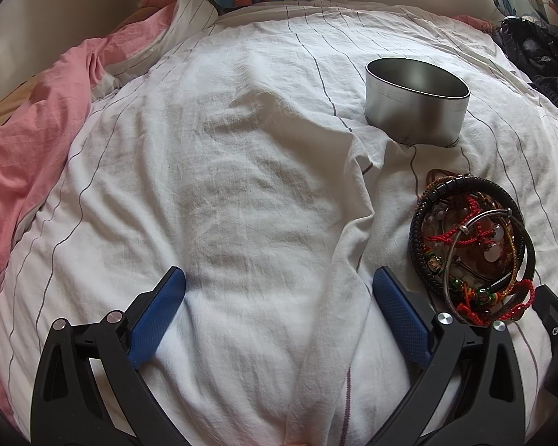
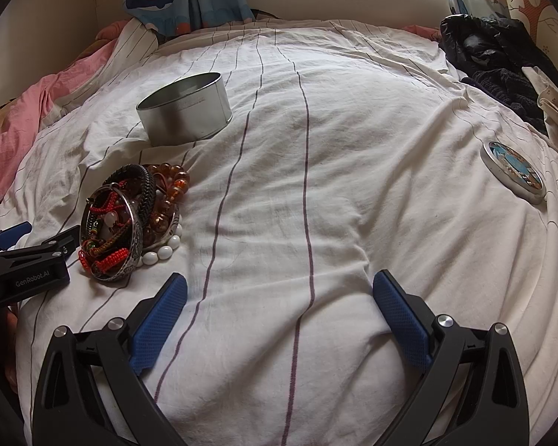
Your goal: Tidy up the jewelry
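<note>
The jewelry pile lies on the striped white bedsheet at four o'clock in the left wrist view, its heap stretched from near to far: braided black cords, red knotted strings, a silver bangle, amber and white beads. At one o'clock beyond it stands the round metal tin, upright, mouth up, apart from the heap. Its decorated lid lies flat at three o'clock in the right view. Left gripper and right gripper both gape wide, empty.
</note>
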Tool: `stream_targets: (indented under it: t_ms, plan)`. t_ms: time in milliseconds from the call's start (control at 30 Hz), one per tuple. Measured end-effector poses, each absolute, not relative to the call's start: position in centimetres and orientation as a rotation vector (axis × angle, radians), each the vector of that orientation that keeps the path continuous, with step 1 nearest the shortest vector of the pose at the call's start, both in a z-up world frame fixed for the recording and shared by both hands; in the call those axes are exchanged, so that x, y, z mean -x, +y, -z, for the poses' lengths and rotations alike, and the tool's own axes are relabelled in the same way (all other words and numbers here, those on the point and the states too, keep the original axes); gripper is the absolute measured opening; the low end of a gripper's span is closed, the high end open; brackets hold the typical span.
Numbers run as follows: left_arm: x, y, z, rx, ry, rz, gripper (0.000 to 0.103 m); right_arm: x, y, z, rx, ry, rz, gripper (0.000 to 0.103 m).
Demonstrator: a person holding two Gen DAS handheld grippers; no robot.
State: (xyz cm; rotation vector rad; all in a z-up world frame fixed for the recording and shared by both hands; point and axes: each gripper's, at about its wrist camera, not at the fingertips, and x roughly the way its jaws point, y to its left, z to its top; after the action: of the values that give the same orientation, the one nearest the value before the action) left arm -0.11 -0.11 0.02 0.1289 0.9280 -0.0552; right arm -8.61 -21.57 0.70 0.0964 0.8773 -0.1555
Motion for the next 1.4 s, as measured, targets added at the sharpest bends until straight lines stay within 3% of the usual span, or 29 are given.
stream_targets:
  t_ms: [967,1000,1033,1400]
  plan:
    - [0.1,-0.2,0.0,-0.139,0.922,0.048,0.097,8.6,-21.5,-0.6,-0.097,0.876,0.156,0.096]
    - [0.0,-1.2,-1.2,0.010,1.061,0.174,0.097,8.6,-21.5,-0.6,-0.097,0.877,0.156,0.096]
    - [0.0,-0.1,-0.1,-0.141,0.922,0.046,0.097,8.6,-21.5,-0.6,-0.097,0.877,0.156,0.096]
    - [0.2,0.3,-0.8,-0.138,0.916,0.041,0.097,8.5,-21.5,-0.7,-0.092,0.878,0.158,0.096]
